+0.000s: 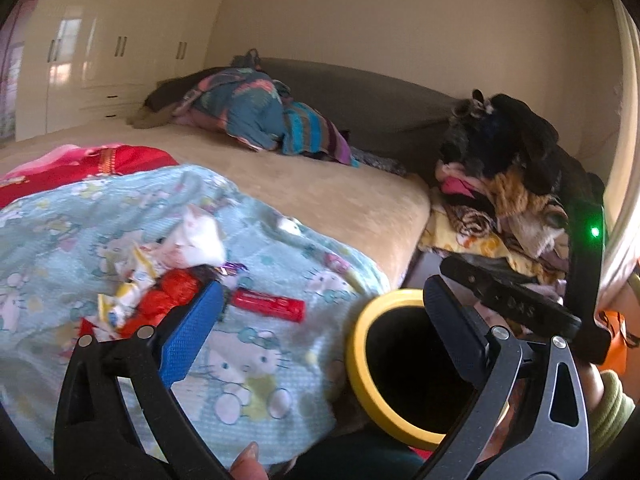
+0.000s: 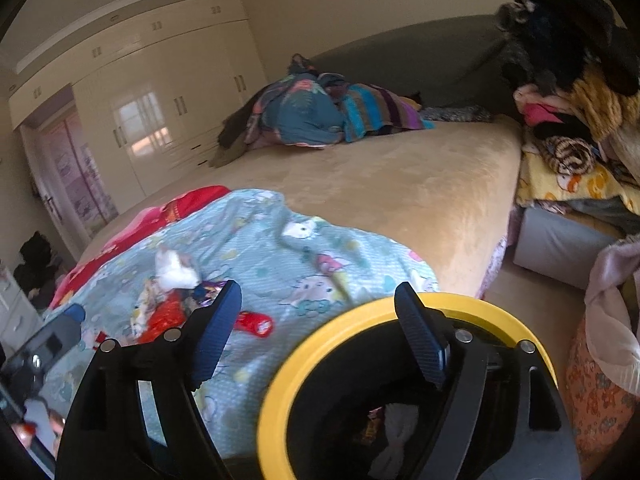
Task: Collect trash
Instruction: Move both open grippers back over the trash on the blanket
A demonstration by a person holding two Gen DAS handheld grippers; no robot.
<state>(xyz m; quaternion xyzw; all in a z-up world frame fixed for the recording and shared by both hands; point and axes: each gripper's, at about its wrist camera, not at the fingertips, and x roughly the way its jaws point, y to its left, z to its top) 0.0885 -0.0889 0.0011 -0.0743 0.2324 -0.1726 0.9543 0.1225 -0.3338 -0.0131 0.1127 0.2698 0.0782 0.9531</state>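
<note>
A small heap of trash lies on a light blue cartoon blanket (image 1: 280, 360): a white crumpled tissue (image 1: 196, 240), a red wrapper (image 1: 168, 296), a yellow-white wrapper (image 1: 132, 280) and a red bar packet (image 1: 268, 304). My left gripper (image 1: 323, 286) is open and empty, its left pad next to the heap. A yellow-rimmed black bin (image 2: 280, 380) stands beside the bed, with paper scraps (image 2: 396, 420) inside. My right gripper (image 2: 318, 287) hangs open and empty over the bin's rim. The tissue (image 2: 174, 268) and the bar packet (image 2: 256, 322) also show in the right wrist view.
The beige bed (image 1: 340, 188) carries a bundle of bedding (image 1: 248, 112) at its far side. A tall heap of clothes (image 2: 572, 80) sits right of the bed on a grey box (image 2: 556, 244). Cream wardrobes (image 1: 100, 48) line the far wall.
</note>
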